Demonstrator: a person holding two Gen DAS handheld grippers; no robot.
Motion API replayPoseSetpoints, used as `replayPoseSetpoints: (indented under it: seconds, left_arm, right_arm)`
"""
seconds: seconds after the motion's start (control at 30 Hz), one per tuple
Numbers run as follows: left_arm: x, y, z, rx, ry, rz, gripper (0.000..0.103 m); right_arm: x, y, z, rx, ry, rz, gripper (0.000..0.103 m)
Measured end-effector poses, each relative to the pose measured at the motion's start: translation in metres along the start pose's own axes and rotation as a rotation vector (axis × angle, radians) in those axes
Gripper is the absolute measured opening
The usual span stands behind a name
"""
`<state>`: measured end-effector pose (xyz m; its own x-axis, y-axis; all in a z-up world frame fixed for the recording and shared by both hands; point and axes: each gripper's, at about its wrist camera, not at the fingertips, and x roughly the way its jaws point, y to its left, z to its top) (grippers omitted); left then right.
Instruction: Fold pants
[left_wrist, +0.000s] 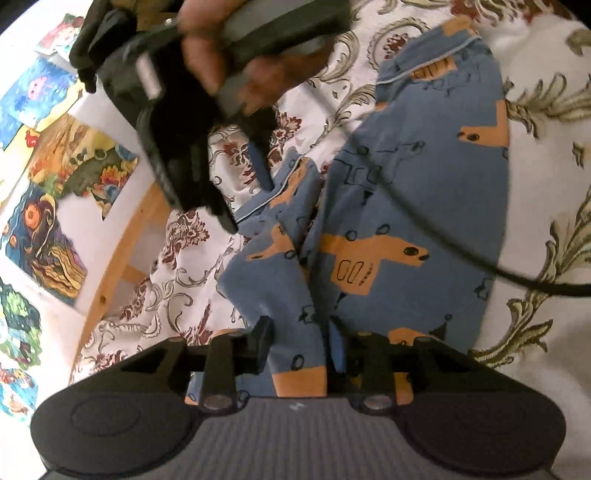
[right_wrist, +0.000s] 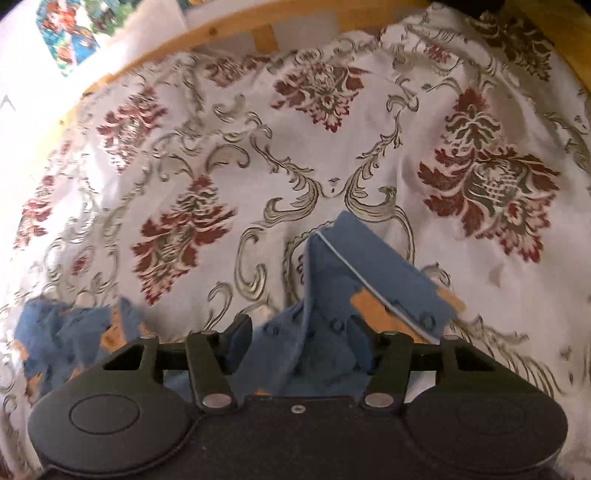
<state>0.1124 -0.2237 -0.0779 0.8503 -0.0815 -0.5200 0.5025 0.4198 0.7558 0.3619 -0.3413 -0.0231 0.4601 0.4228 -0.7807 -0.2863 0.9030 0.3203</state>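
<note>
Blue pants (left_wrist: 417, 206) with orange patches lie spread on a floral bedspread (left_wrist: 546, 122). At the bottom of the left wrist view, my left gripper (left_wrist: 299, 345) is shut on a bunched ridge of one leg. A hand (left_wrist: 207, 44) holds my right gripper (left_wrist: 242, 190) at the upper left, right by a piped cuff (left_wrist: 280, 192). In the right wrist view, my right gripper (right_wrist: 303, 341) stands open. The cuff (right_wrist: 373, 273) rises like a tent between its fingers. More blue cloth (right_wrist: 70, 332) lies blurred at the lower left.
A wooden bed rail (right_wrist: 236, 33) runs along the far edge of the bedspread (right_wrist: 332, 129), with a white wall and colourful pictures (left_wrist: 48, 218) behind it. A black cable (left_wrist: 461, 251) crosses over the pants.
</note>
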Motion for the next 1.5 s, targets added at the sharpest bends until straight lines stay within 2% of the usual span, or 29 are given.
replayPoseSetpoints:
  seconds: [0.07,0.1,0.13,0.27,0.3,0.33,0.43,0.57,0.6,0.63,0.7,0.73,0.83,0.9,1.03,1.2,1.27,1.33,1.5]
  left_arm:
    - [0.004,-0.001,0.0,0.008,0.01,0.006,0.034]
    - [0.005,-0.001,0.0,0.01,0.008,0.007,0.028]
    - [0.005,0.0,0.001,0.011,0.007,0.014,0.027]
    - [0.004,-0.002,0.0,0.027,-0.011,0.042,0.029]
    - [0.002,-0.003,0.0,0.033,-0.019,0.047,0.037]
    - [0.001,-0.006,0.0,0.041,-0.026,0.056,0.045]
    - [-0.006,-0.015,-0.001,0.072,-0.061,0.096,0.052]
    - [-0.003,-0.019,0.001,0.103,-0.067,0.098,0.051]
    - [-0.001,-0.019,0.002,0.103,-0.062,0.099,0.048]
    - [0.001,-0.018,0.001,0.104,-0.052,0.102,0.033]
    - [0.006,-0.018,0.001,0.102,-0.024,0.108,0.016]
    - [0.007,-0.016,0.0,0.093,-0.016,0.106,0.011]
    - [0.005,-0.01,-0.001,0.059,-0.016,0.114,0.004]
    - [0.0,-0.007,-0.001,0.037,-0.03,0.109,0.003]
    - [-0.01,0.012,0.0,-0.086,-0.048,-0.015,0.003]
    - [-0.022,0.037,0.0,-0.196,-0.107,-0.129,0.003]
    - [-0.028,0.042,0.0,-0.204,-0.14,-0.159,0.003]
    - [-0.034,0.042,-0.001,-0.189,-0.174,-0.186,0.003]
    - [-0.045,0.03,-0.012,-0.107,-0.202,-0.271,0.003]
  right_arm:
    - [0.012,0.003,0.009,-0.016,0.021,-0.019,0.059]
    - [0.018,0.004,0.013,-0.017,0.031,-0.029,0.057]
    - [0.024,0.005,0.016,-0.015,0.046,-0.038,0.055]
    - [0.041,0.002,0.023,0.003,0.085,-0.074,0.022]
    - [0.042,0.001,0.024,0.01,0.088,-0.074,0.009]
    - [0.043,0.0,0.024,0.017,0.088,-0.075,0.006]
    - [0.039,-0.001,0.023,0.029,0.081,-0.067,0.005]
    - [0.035,-0.001,0.023,0.034,0.076,-0.055,0.002]
    - [0.034,-0.001,0.023,0.036,0.075,-0.051,0.001]
    - [0.033,0.0,0.023,0.034,0.072,-0.045,0.0]
    - [0.033,0.0,0.024,0.029,0.066,-0.042,0.0]
    - [0.032,0.0,0.024,0.032,0.063,-0.035,0.0]
    - [0.029,-0.004,0.023,0.052,0.045,-0.012,0.0]
    - [0.024,-0.008,0.021,0.073,0.024,0.0,0.0]
    - [-0.006,-0.023,0.009,0.16,-0.079,0.068,0.0]
    - [-0.073,-0.039,-0.026,0.243,-0.291,0.116,0.0]
    - [-0.104,-0.042,-0.055,0.272,-0.39,0.07,0.0]
    - [-0.124,-0.045,-0.085,0.322,-0.445,0.021,0.0]
    - [-0.14,-0.054,-0.167,0.572,-0.435,-0.091,0.0]
